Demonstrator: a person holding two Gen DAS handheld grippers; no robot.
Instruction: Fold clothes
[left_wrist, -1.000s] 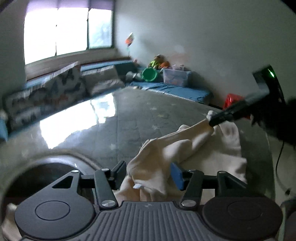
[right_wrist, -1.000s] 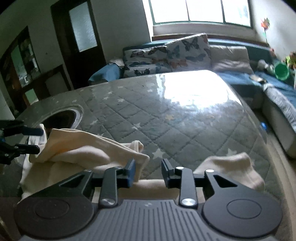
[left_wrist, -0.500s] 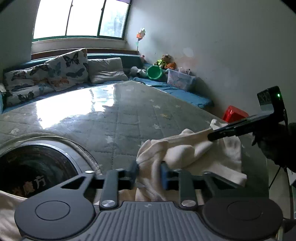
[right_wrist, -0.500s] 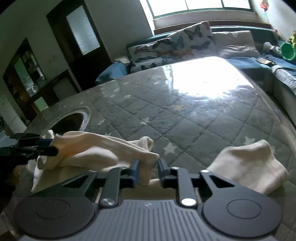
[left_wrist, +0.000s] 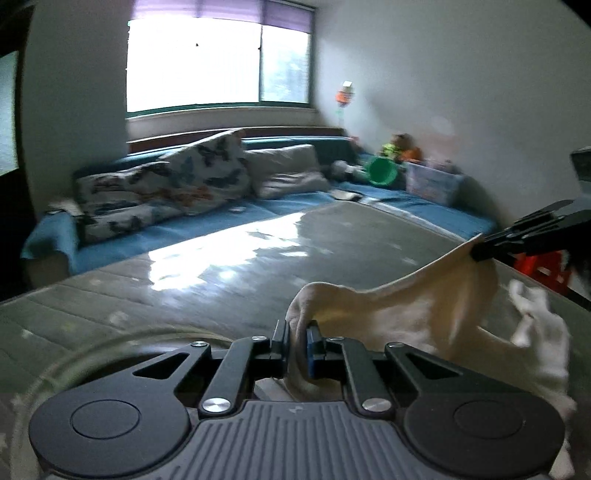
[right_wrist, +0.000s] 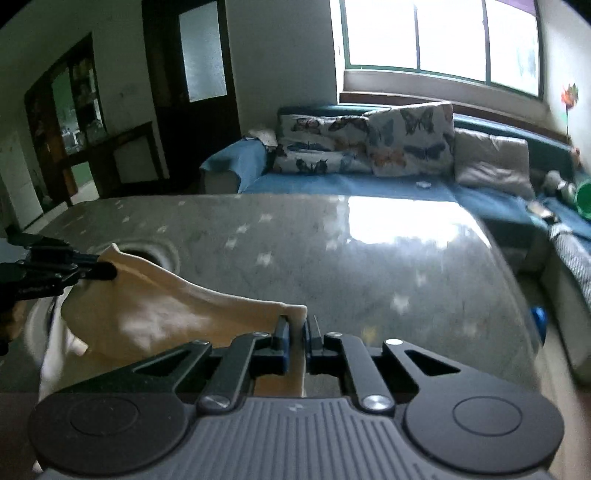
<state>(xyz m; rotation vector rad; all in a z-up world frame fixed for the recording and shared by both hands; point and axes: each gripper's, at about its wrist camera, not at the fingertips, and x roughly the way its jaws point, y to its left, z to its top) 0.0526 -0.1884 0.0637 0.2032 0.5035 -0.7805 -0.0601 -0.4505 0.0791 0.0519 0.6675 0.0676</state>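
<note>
A cream garment (left_wrist: 406, 306) hangs stretched between my two grippers above the grey quilted table (left_wrist: 184, 288). My left gripper (left_wrist: 297, 328) is shut on one bunched end of it, cloth pinched between the blue pads. At the right edge of the left wrist view, my right gripper (left_wrist: 480, 253) pinches the other end. In the right wrist view, my right gripper (right_wrist: 295, 325) is shut on a thin edge of the garment (right_wrist: 166, 310), and my left gripper (right_wrist: 107, 271) holds the far corner at the left. A white part (left_wrist: 535, 332) dangles below.
A round opening (right_wrist: 147, 254) is sunk in the table (right_wrist: 332, 258) under the left gripper. Behind the table runs a blue sofa (right_wrist: 351, 184) with butterfly pillows (right_wrist: 406, 144). A green bucket (left_wrist: 382, 171), a clear box (left_wrist: 432, 182) and a red stool (left_wrist: 539, 266) stand by the wall.
Both grippers closed on the garment and rose with it. The cloth, heaped on the table before, now hangs taut between them.
</note>
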